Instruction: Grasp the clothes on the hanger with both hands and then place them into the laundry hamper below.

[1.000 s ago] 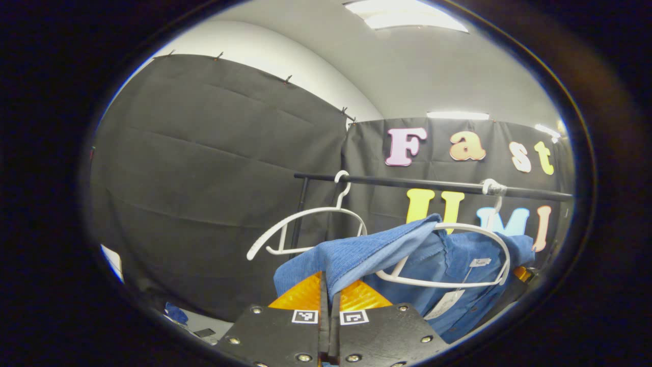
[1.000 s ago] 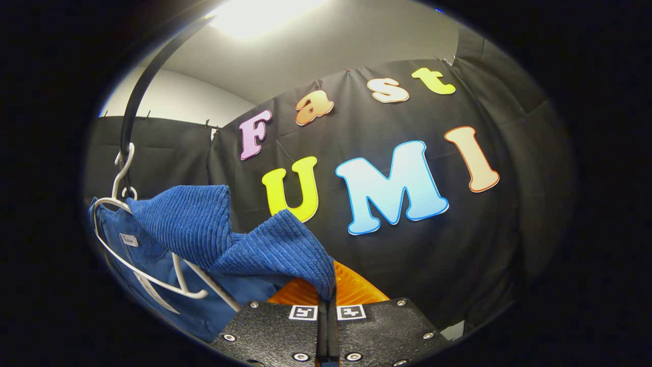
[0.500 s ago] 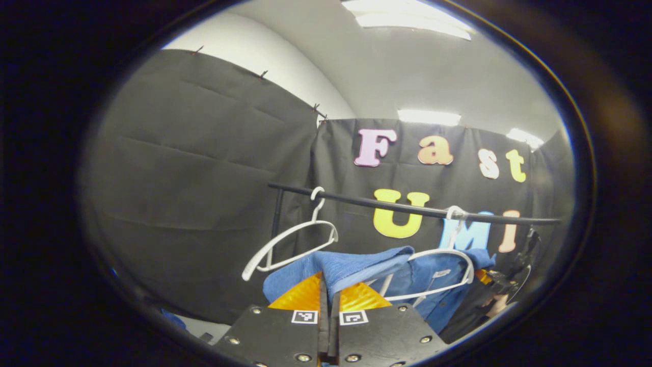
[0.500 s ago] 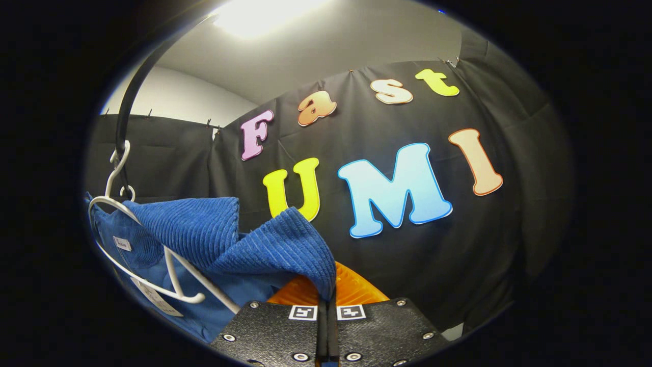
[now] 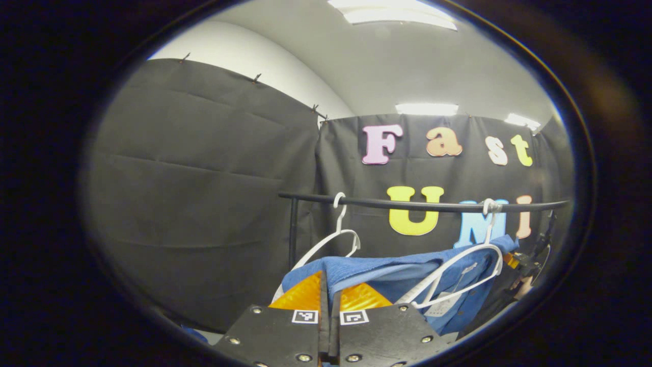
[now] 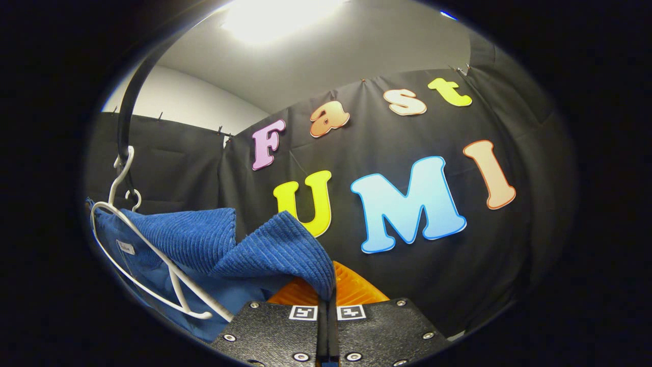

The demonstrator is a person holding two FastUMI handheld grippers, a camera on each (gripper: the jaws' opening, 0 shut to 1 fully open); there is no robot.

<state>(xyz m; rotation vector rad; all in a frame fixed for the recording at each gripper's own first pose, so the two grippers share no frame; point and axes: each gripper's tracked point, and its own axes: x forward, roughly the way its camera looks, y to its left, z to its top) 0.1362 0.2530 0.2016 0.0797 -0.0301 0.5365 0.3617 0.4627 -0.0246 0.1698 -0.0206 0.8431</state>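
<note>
blue corduroy shirt is being pinched by both my left gripper and right gripper; i'm lifting it off the white hanger, next lowering toward the hamper

A staged recording booth: black cloth walls pinned up under ceiling panel lights, with a clothes rail.

A black rail is crossing above and ahead of the left jaws, with two white hangers hanging from it and blocking the way forward. Ahead of the right jaws, open room is reaching to the cloth wall.
</note>
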